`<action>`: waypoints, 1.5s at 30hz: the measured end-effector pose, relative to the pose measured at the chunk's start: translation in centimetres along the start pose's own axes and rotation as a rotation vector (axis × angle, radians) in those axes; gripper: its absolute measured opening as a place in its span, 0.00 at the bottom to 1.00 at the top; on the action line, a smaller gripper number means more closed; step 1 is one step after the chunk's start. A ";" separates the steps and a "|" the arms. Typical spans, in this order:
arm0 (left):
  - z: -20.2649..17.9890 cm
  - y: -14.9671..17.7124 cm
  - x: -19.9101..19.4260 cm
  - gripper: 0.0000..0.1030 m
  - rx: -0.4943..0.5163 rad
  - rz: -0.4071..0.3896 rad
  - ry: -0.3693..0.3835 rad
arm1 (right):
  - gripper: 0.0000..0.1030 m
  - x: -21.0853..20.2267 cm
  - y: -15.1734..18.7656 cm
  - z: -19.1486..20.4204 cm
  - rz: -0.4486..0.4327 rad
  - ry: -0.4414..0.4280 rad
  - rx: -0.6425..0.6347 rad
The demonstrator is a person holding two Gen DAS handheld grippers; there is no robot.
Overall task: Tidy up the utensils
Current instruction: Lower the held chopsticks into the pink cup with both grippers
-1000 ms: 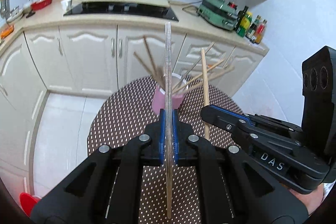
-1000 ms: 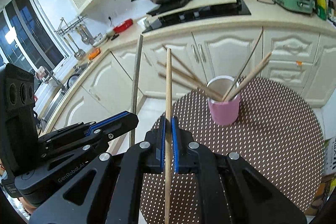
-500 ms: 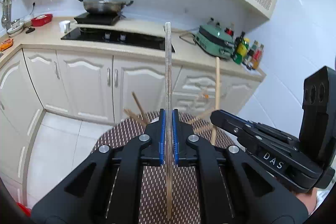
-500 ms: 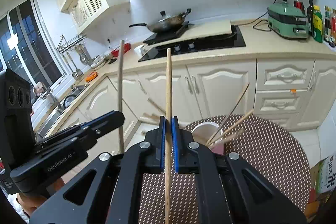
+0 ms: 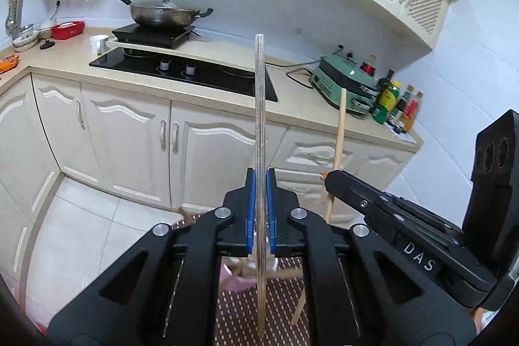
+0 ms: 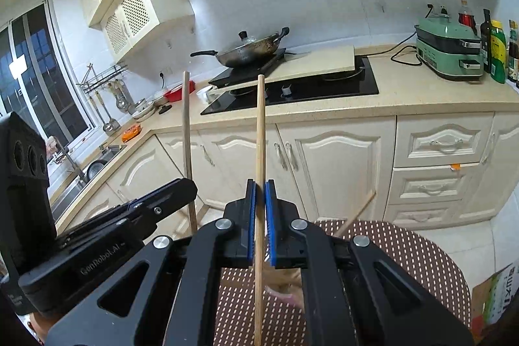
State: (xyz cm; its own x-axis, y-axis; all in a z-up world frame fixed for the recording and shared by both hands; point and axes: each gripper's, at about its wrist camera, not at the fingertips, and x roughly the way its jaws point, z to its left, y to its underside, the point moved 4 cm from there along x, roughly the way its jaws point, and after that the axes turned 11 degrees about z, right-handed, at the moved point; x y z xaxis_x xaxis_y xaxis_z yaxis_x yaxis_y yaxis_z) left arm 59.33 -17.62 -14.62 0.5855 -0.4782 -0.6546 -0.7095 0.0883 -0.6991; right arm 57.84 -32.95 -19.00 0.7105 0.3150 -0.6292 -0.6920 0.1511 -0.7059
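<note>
My left gripper [image 5: 260, 184] is shut on a pale wooden chopstick [image 5: 259, 119] that stands upright between its blue pads. My right gripper [image 6: 259, 193] is shut on a second wooden chopstick [image 6: 259, 135], also upright. Each gripper shows in the other's view: the right gripper [image 5: 334, 180] with its chopstick [image 5: 339, 132], the left gripper [image 6: 186, 187] with its chopstick [image 6: 186, 132]. The pink cup [image 5: 246, 281] holding several chopsticks sits low behind the fingers, mostly hidden, on the brown dotted round table [image 6: 405, 252].
Cream kitchen cabinets [image 5: 129, 132] and a counter with a black hob [image 5: 181, 70], a wok [image 5: 162, 12], a green appliance [image 5: 347, 83] and bottles [image 5: 392, 99] lie beyond. A sink [image 6: 94, 158] is at the left. A cardboard box [image 6: 496, 297] stands at the right.
Both grippers have risen and tilted up with their chopsticks. The pink cup has dropped from mid-frame to behind the fingers.
</note>
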 end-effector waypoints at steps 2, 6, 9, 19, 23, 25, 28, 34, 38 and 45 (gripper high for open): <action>0.2 -0.5 1.2 0.06 -0.007 -0.008 -0.008 | 0.05 0.7 -0.5 -0.4 -0.011 -0.005 0.000; 0.5 -0.9 3.1 0.06 -0.025 -0.030 -0.020 | 0.05 2.1 -1.2 -1.3 -0.039 -0.002 0.002; 0.6 -1.1 4.2 0.06 -0.025 -0.042 -0.028 | 0.05 2.9 -1.4 -1.6 -0.054 0.022 -0.019; 0.8 -0.8 7.5 0.07 -0.035 -0.052 -0.049 | 0.05 4.6 -1.1 -2.4 -0.065 0.061 -0.063; 1.0 -0.4 8.3 0.07 -0.043 -0.054 -0.050 | 0.05 5.3 -0.8 -2.9 -0.068 0.060 -0.059; 1.1 -0.2 8.7 0.07 -0.046 -0.055 -0.043 | 0.05 5.5 -0.8 -3.2 -0.069 0.057 -0.058; 1.2 0.1 9.3 0.07 -0.044 -0.045 -0.039 | 0.05 6.0 -0.6 -3.3 -0.056 0.048 -0.064; 1.3 1.3 9.9 0.07 -0.032 -0.010 -0.037 | 0.05 6.3 0.3 -3.2 -0.021 0.023 -0.067; 1.3 1.8 9.8 0.07 -0.017 0.004 -0.036 | 0.05 6.1 0.8 -3.0 -0.007 0.020 -0.075; 1.2 2.6 9.4 0.07 -0.010 0.026 -0.030 | 0.05 5.8 1.4 -2.7 0.025 0.021 -0.107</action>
State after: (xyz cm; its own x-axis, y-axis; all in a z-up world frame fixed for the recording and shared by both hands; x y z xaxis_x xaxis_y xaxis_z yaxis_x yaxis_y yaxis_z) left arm 63.48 -20.79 -22.95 0.5779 -0.4494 -0.6812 -0.7286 0.0918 -0.6788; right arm 61.29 -33.44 -24.52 0.6961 0.2980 -0.6531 -0.6931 0.0420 -0.7196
